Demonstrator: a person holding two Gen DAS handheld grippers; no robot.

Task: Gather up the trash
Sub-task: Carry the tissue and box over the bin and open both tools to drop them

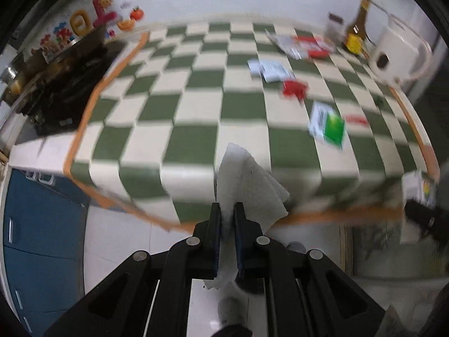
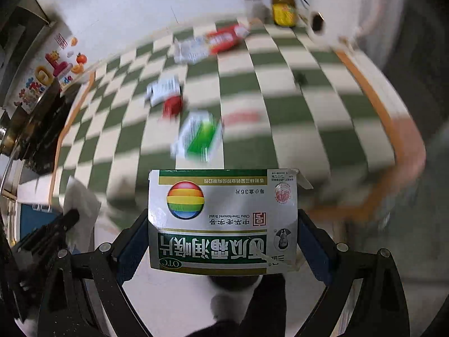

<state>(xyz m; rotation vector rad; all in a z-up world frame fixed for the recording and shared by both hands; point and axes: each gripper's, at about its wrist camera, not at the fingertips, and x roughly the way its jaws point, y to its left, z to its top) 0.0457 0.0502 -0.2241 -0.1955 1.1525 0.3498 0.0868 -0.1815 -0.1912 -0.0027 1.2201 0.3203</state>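
My left gripper [image 1: 226,210] is shut on a white paper tissue [image 1: 247,185], held off the near edge of the green-and-cream checkered counter [image 1: 196,106]. My right gripper [image 2: 223,224] is shut on a white-and-green medicine box [image 2: 223,221] with a rainbow ball logo, also off the near edge. On the counter lie more trash: a white-and-green packet [image 1: 327,125] [image 2: 199,137], a red wrapper [image 1: 293,88] [image 2: 172,106], a white printed packet [image 1: 269,68] [image 2: 162,88], and a red-and-white wrapper [image 1: 304,46] [image 2: 213,43]. The left gripper with its tissue [image 2: 80,210] shows at the right wrist view's left.
A white kettle [image 1: 395,53] [image 2: 334,8], a brown bottle with a yellow label [image 1: 356,32] [image 2: 283,2] and a small jar [image 2: 254,5] stand at the back right. A black stove [image 1: 64,84] sits left. Blue cabinet doors [image 1: 42,238] are below.
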